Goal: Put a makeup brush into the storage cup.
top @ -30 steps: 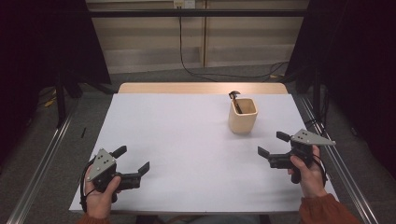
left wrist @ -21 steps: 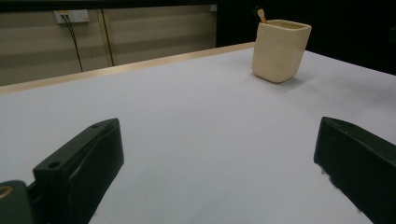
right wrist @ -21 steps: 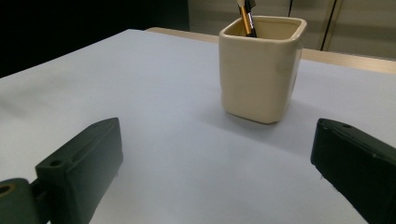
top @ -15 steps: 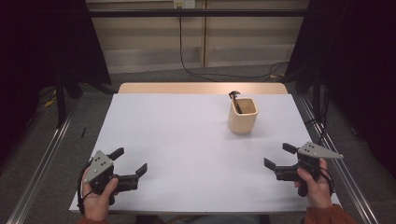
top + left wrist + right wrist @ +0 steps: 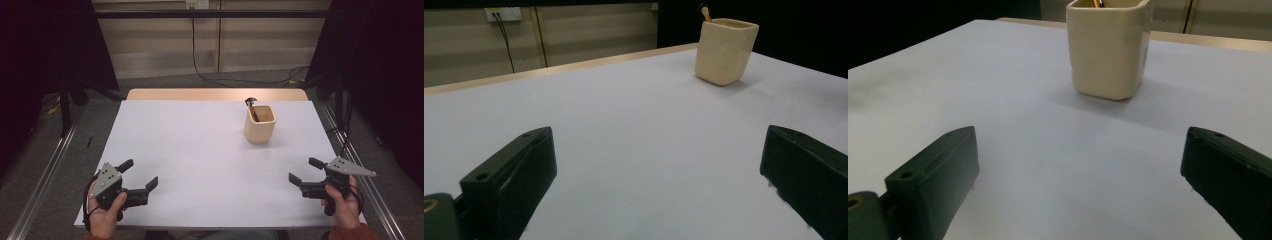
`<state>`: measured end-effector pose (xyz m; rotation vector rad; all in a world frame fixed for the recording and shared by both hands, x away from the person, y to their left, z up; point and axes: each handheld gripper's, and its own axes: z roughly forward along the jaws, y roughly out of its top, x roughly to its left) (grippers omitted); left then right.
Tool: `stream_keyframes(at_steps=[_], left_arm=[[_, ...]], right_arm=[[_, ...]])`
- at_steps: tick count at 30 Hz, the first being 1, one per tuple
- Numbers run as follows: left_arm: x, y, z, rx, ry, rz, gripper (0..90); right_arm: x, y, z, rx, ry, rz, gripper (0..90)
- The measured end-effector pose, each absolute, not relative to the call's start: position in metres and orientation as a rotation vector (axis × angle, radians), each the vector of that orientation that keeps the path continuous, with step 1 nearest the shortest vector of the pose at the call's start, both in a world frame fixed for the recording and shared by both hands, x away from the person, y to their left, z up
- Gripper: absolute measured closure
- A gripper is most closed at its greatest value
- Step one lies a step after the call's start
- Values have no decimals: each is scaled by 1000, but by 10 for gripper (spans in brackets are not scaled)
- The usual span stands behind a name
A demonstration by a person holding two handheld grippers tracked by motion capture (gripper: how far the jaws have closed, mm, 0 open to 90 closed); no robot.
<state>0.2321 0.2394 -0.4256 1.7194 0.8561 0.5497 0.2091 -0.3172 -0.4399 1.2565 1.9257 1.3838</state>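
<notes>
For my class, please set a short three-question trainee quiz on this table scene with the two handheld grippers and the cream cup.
1. True or false: the left gripper is shut on the cream cup.
2. Which gripper is nearer the cup? A) left gripper B) right gripper C) both touch it
3. Fill in: a dark-headed tool stands ____ the cup.

Key
1. False: its jaws stand wide apart over the bare white table, far from the cup.
2. B
3. inside

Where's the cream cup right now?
High view: the cream cup stands on the table's far right part, ahead of the right gripper.
</notes>
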Motion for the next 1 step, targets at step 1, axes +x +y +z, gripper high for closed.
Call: stream_keyframes(at_steps=[1], left_arm=[[232,239,-426,1722,856,549,16]], right_arm=[[209,-317,-441,1255,1930,1382,15]])
